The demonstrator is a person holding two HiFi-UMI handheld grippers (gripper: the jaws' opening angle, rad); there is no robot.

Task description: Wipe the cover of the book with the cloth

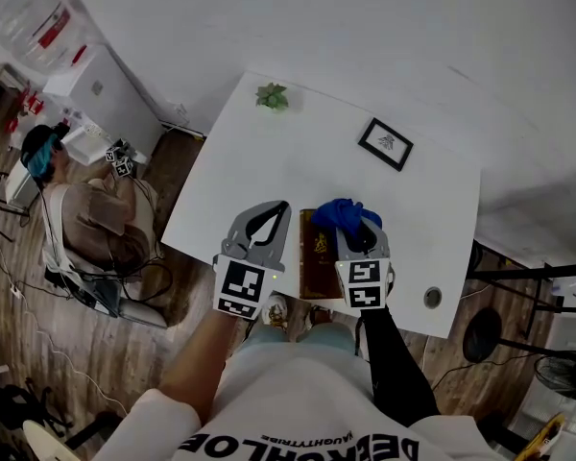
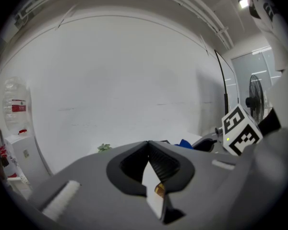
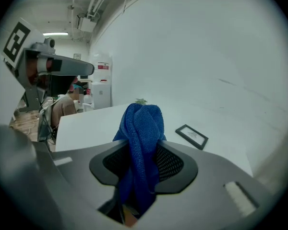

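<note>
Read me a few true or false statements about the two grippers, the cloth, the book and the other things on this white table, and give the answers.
1. The right gripper is shut on the blue cloth. True.
2. The left gripper is gripping the book. False: its jaws are together with nothing between them, and it is to the left of the book.
3. The picture frame stands upright on the table. False: it lies flat.
4. A small green plant sits near the table's far edge. True.
</note>
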